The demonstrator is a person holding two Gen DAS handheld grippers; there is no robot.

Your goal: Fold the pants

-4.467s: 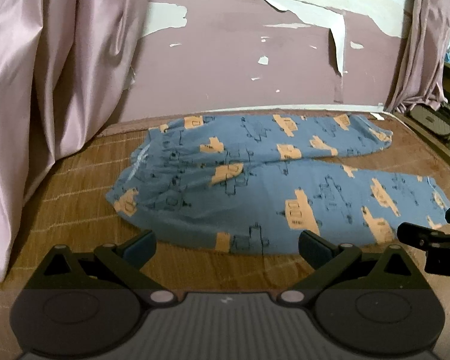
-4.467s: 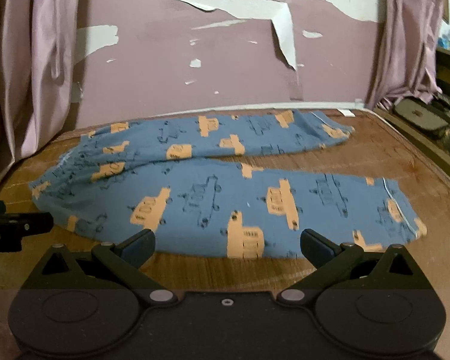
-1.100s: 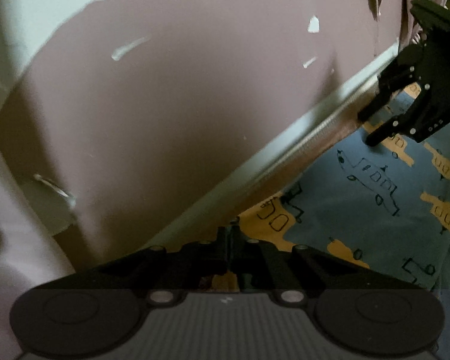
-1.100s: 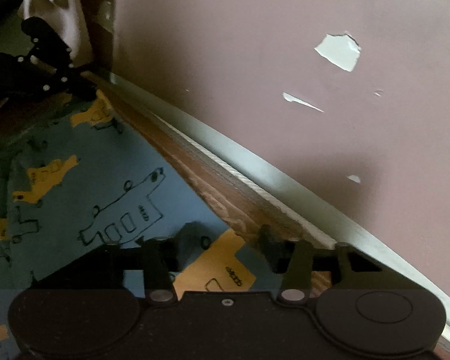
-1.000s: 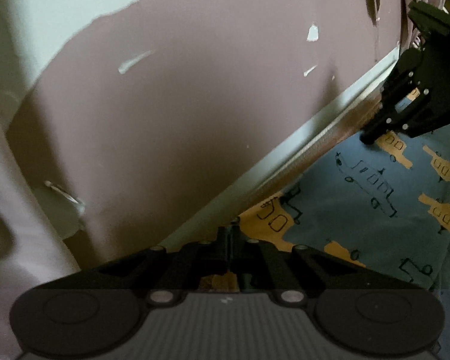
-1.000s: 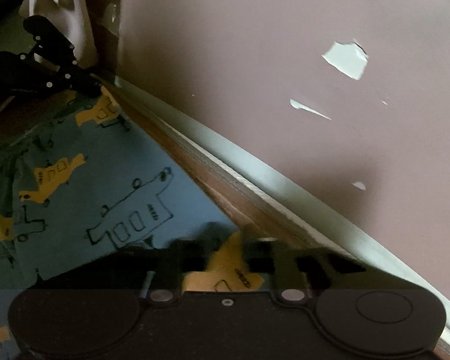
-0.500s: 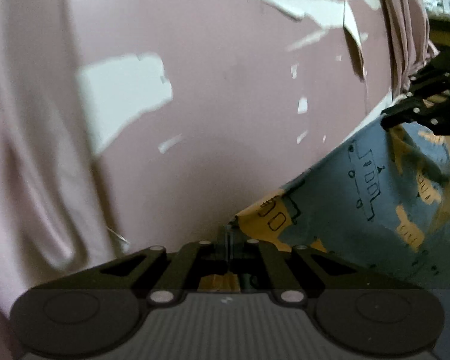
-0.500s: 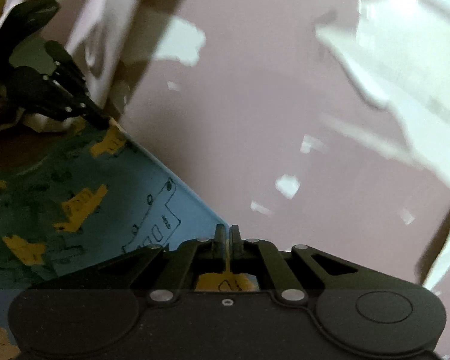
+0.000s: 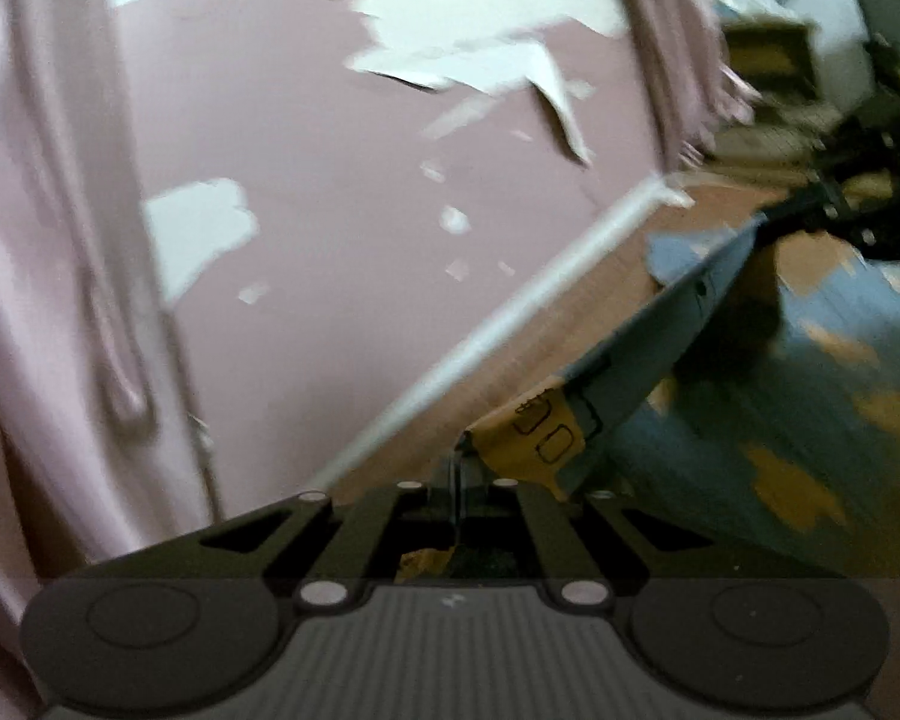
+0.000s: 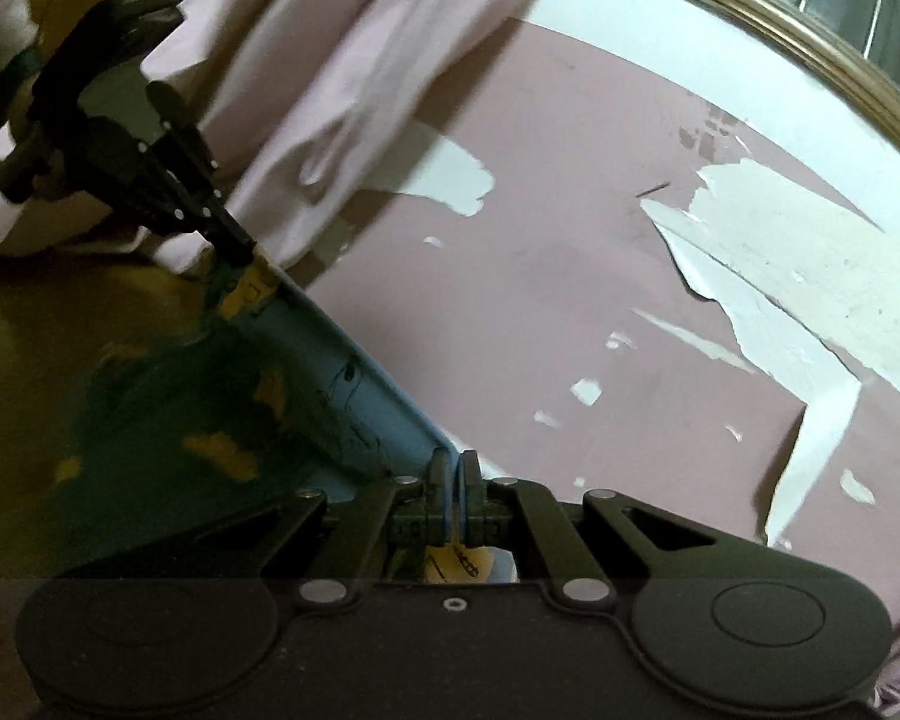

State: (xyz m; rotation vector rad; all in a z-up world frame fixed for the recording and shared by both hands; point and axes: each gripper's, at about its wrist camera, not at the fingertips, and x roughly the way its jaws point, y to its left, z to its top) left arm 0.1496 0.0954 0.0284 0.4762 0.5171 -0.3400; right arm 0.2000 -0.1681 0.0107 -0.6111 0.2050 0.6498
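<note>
The blue pants (image 9: 678, 348) with orange vehicle prints are lifted along one edge, stretched taut between my two grippers. My left gripper (image 9: 457, 468) is shut on an orange-printed edge of the cloth. My right gripper (image 10: 453, 468) is shut on the other end of that edge (image 10: 342, 372). The right gripper shows at the far right of the left wrist view (image 9: 834, 204), the left gripper at the upper left of the right wrist view (image 10: 234, 246). The rest of the pants hangs below, blurred and dark.
A pink wall (image 9: 342, 228) with peeling white patches stands close behind. A pale pink curtain (image 9: 60, 240) hangs at the left. A white strip (image 9: 510, 312) runs along the wall above the wooden surface (image 9: 618, 276). Clutter sits at the far right (image 9: 768, 66).
Both grippers have risen with the pants edge, lifting it off the surface; the right gripper closed on the cloth about a second ago. The views have swung up toward the wall.
</note>
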